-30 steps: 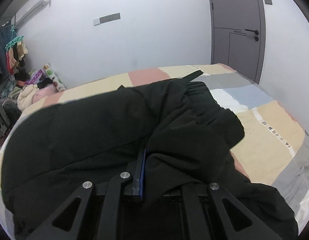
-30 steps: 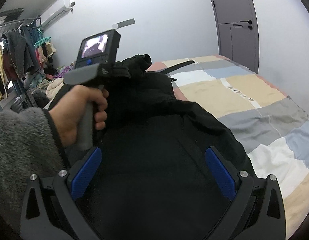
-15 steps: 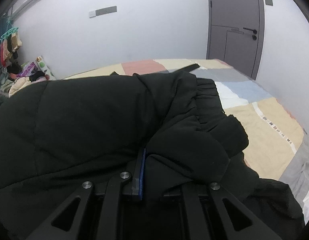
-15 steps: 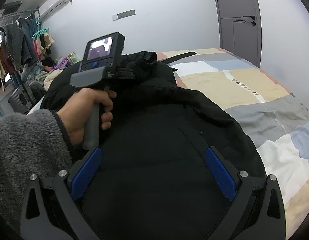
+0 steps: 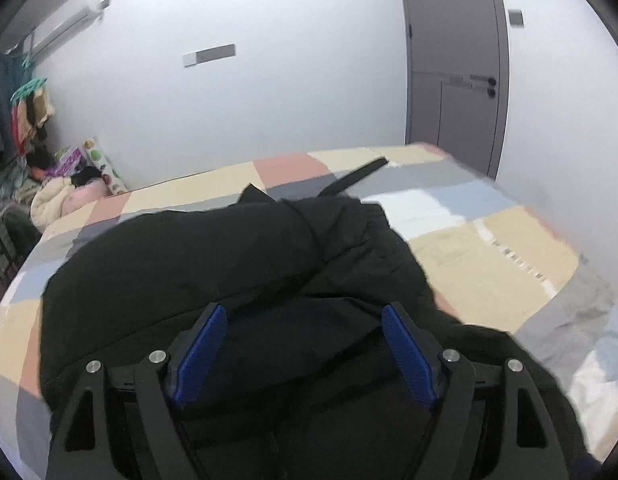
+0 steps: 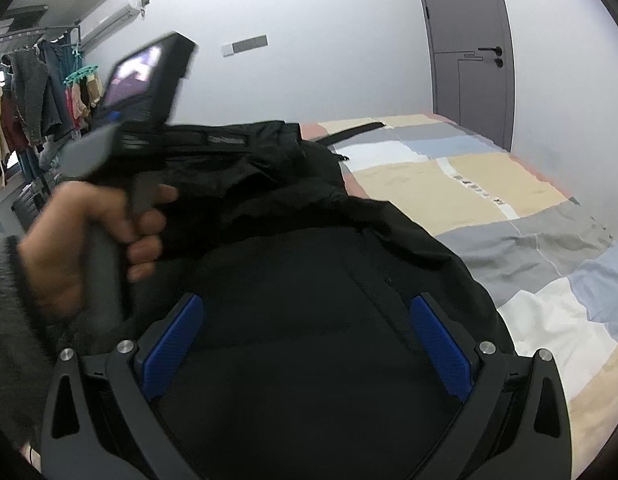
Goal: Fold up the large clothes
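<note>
Having just spread its jaws, the left gripper [image 5: 303, 314] has released the black coat [image 5: 197, 264]; right gripper [image 6: 305, 308] gapes.

A patchwork bedspread [image 5: 489, 248] covers the bed. A grey door [image 5: 455, 68] stands far right. Hanging clothes [image 6: 25, 92] crowd the far left.

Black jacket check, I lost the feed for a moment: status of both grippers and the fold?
Left gripper jaws just opened, nothing pinched. Right gripper open above the black jacket. Jacket bunched on the patchwork bed, fold unfinished. Nothing in the way.
</note>
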Motion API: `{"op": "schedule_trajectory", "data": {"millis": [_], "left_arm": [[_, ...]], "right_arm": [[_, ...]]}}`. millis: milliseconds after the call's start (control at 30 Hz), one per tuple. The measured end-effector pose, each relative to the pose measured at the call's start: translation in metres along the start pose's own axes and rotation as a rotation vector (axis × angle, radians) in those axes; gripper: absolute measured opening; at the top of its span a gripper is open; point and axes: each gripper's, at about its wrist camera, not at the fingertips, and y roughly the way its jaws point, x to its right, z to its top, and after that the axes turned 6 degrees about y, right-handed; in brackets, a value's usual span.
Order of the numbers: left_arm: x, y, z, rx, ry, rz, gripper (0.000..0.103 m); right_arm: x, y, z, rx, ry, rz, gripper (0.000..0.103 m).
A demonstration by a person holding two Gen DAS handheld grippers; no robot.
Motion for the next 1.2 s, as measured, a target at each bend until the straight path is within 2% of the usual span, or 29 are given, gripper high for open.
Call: {"op": "schedule_trajectory", "data": {"millis": [167,367,433,600,700,733,900,1133,1200], "left_arm": [[-0.023,-0.065,0.01,0.06,-0.044,0.048,0.08],[-0.045,-0.137,0.012,0.095,-0.069,0.104,0.08],[-0.049,-0.164,0.005,0.095,-0.062,0.135,0.08],[-0.063,-0.222,-0.022,0.13,-0.072,0.158,0.08],[-0.063,-0.251,-0.047,0.155,-0.042,0.257,0.08],[-0.064,-0.26,-0.056,0.159,-0.039,0.269,0.08],[-0.083,-0.28,-0.102,0.151,-0.133,0.229,0.08],[-0.103,-0.281,-0.157,0.132,-0.223,0.196,0.08],[-0.107,-0.278,-0.171,0.123,-0.242,0.207,0.08]], "right_arm": [[-0.003,-0.011,0.004,0.037,-0.012,0.013,0.103],[-0.013,-0.028,0.007,0.077,-0.046,0.028,0.103],[-0.017,-0.033,0.008,0.09,-0.06,0.027,0.103],[-0.023,-0.044,0.009,0.103,-0.08,0.042,0.103],[-0.02,-0.051,0.012,0.1,-0.066,0.078,0.103],[-0.02,-0.052,0.013,0.104,-0.064,0.078,0.103],[-0.027,-0.061,0.011,0.091,-0.09,0.095,0.103],[-0.043,-0.083,0.002,0.115,-0.154,0.098,0.103],[-0.046,-0.086,0.0,0.119,-0.163,0.098,0.103]]}}
